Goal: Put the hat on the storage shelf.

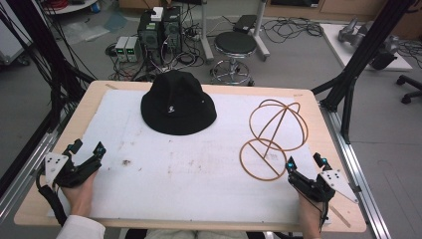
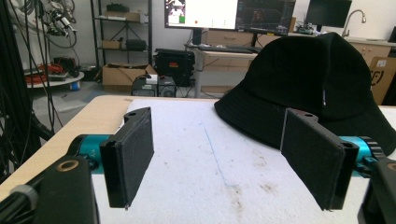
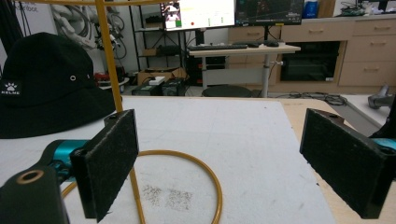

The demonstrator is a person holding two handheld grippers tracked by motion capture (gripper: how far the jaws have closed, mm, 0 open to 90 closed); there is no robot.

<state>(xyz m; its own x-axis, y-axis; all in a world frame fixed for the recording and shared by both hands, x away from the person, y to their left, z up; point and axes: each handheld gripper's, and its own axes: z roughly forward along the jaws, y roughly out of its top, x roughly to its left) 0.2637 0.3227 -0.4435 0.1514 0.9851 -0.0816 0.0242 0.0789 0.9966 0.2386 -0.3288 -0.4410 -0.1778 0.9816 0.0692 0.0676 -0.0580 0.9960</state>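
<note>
Currently at rest on the near edge of the tabletop (image 1: 99, 99): left tongs (image 1: 88, 147) at the near left corner, right tongs (image 1: 304, 162) at the near right corner. Both sets standing wide apart, nothing between the pads, nothing gripped; confirmed in each gripper view, with bare white mat (image 1: 199, 174) showing between the pads.

Black bucket hat (image 1: 178, 102) lying crown up, brim flat on the mat, at the far side. Located ahead of the left tongs and off to their right; seen ahead and right of the left tongs' own pads in the left gripper view (image 2: 322, 79). From the right tongs, ahead and well to the left (image 3: 44, 84).

Wire hat stand (image 1: 273, 134) just ahead of the right tongs, base ring (image 3: 187, 163) almost touching the left pad, upright rod (image 3: 109, 60) rising straight ahead and slightly left of centre. Stand well apart from the left tongs.

Judged: hat nearer the left tongs, stand nearer the right. Likely next move a reach forward and inward by the left tongs to the near brim. No long axis to speak of on the hat; brim roughly round, approach from the near left edge judged simplest.
</note>
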